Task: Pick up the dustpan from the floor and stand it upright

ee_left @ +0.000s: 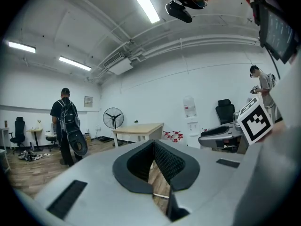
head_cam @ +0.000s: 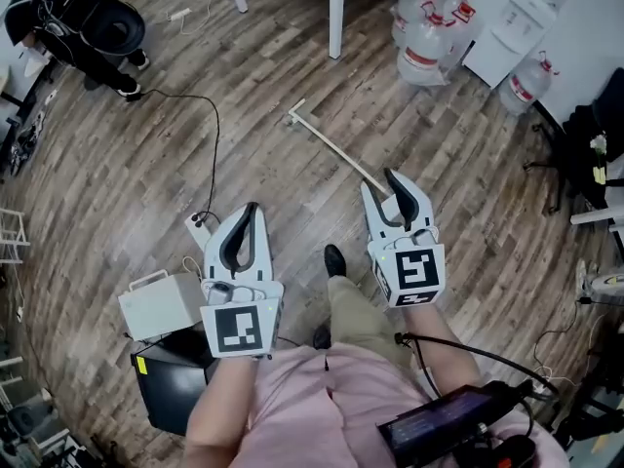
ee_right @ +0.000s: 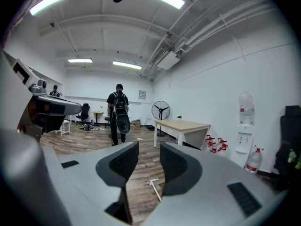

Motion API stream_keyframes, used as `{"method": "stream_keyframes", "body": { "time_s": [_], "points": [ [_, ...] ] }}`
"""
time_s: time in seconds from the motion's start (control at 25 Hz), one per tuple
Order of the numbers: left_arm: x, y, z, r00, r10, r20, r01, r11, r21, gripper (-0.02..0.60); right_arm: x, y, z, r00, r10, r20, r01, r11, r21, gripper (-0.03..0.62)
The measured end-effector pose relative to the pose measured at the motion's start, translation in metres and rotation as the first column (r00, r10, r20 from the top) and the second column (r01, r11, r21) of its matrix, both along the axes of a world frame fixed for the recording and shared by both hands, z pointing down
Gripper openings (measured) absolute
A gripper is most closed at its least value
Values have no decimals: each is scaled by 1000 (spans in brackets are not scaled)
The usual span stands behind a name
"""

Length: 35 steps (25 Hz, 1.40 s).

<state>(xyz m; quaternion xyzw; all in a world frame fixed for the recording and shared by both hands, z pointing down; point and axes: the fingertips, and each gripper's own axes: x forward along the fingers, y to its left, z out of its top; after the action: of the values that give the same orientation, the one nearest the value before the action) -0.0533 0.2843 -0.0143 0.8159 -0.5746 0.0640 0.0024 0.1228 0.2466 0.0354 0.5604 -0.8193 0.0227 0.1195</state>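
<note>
Only the dustpan's long white handle [head_cam: 336, 149] shows, lying flat on the wood floor and running from upper left down toward my right gripper [head_cam: 383, 185]. The pan end is hidden behind that gripper. My right gripper hangs above the handle's near end, open by a narrow gap with nothing between its pads; in the right gripper view the handle [ee_right: 155, 188] lies on the floor below the gripper [ee_right: 148, 147]. My left gripper [head_cam: 252, 208] is held to the left, away from the handle, shut on nothing; its pads meet at the tip of the gripper [ee_left: 153, 144].
Water jugs [head_cam: 424, 37] and a white table leg [head_cam: 335, 13] stand beyond the handle. A person with a backpack [head_cam: 88, 22] is at far left. A black cable [head_cam: 210, 135], a power strip [head_cam: 198, 224], a white box [head_cam: 161, 305] and a black box [head_cam: 171, 383] lie near my left side.
</note>
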Motion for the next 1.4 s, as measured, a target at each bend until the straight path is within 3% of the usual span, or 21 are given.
{"method": "stream_keyframes", "body": {
  "time_s": [0.36,0.84,1.4],
  "points": [
    [18,-117,-5,999,-40,16,41,999,-18,13,9,-129,-9,997,-75,15,75,997,7,140],
    [-8,-185,-22,995,-100,0,100,994,35,14,-8,-212,-37,993,-117,-18,118,990,74,140],
    [-47,-317,37,999,-40,-33,38,997,-64,13,-55,-329,26,990,-131,-48,129,991,-32,140]
  ]
}}
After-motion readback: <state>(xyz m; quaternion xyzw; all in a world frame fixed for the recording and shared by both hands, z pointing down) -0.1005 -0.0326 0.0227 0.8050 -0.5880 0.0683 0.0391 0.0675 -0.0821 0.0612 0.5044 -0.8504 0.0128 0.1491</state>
